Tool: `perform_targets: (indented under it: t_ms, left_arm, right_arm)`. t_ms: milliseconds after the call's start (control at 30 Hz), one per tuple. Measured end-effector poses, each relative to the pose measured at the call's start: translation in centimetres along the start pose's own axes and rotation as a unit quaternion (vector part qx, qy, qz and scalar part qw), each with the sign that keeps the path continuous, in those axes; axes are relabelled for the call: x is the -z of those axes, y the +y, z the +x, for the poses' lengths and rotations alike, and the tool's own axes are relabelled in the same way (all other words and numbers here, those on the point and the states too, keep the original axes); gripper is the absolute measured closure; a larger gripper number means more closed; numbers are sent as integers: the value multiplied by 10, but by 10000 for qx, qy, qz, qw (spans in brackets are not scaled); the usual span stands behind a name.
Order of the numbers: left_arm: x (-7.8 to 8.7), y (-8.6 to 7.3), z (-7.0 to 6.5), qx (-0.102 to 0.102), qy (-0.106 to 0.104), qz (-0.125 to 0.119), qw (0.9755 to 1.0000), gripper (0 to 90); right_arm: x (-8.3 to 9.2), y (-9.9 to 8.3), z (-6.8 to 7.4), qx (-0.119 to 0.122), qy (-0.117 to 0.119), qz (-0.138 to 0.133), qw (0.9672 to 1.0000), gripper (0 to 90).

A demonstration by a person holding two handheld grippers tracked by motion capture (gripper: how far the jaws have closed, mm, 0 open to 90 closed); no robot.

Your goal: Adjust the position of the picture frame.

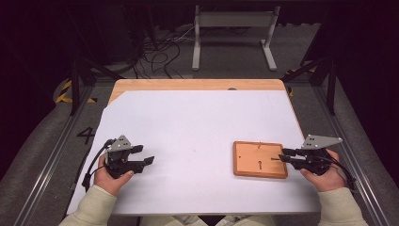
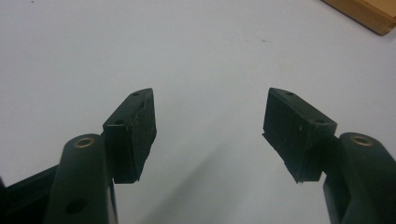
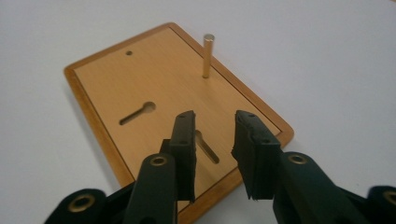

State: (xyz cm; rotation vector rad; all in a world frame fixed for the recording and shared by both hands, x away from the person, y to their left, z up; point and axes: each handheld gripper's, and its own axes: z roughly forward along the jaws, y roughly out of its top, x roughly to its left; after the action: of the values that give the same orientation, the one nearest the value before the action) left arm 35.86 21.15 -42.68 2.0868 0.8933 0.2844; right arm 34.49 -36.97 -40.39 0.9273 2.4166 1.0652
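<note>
A wooden plaque (image 1: 259,159) lies flat on the white table cover, right of centre. In the right gripper view the plaque (image 3: 140,88) shows two keyhole slots, a small hole and an upright metal pin (image 3: 208,55) near its far edge. My right gripper (image 1: 283,155) hovers over the plaque's right end; its jaws stand a little apart with nothing between them (image 3: 214,140). My left gripper (image 1: 145,155) rests at the left of the table, open and empty (image 2: 210,130). A corner of the plaque (image 2: 369,13) peeks in at the top right of the left gripper view.
The white sheet (image 1: 197,122) covers most of a wooden table (image 1: 188,84). Beyond the far edge are floor cables (image 1: 160,52) and a white metal stand (image 1: 233,33). Aluminium rails (image 1: 51,155) run along both sides.
</note>
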Motion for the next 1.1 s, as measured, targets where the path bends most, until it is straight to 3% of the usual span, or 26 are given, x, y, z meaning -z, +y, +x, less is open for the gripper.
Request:
perform_targets:
  t_ms: [100,267,400,667,1100]
  left_arm:
    - [-3,1,-3,-126,-27,48,9999,352]
    - [-5,1,-3,-70,-57,71,9999,351]
    - [-4,0,-2,-70,-39,75,9999,351]
    - [-5,0,-2,-2,-29,112,9999,351]
    - [-7,0,-2,53,44,156,9999,348]
  right_arm:
    - [-2,0,-2,-44,-64,133,9999,753]
    - [0,0,-6,-191,-283,322,9989,819]
    - [-2,-2,-10,-412,-518,602,9960,897]
    - [-6,-4,-12,-575,-836,980,9900,900]
    - [-21,-8,-12,-494,-858,1428,9848,900]
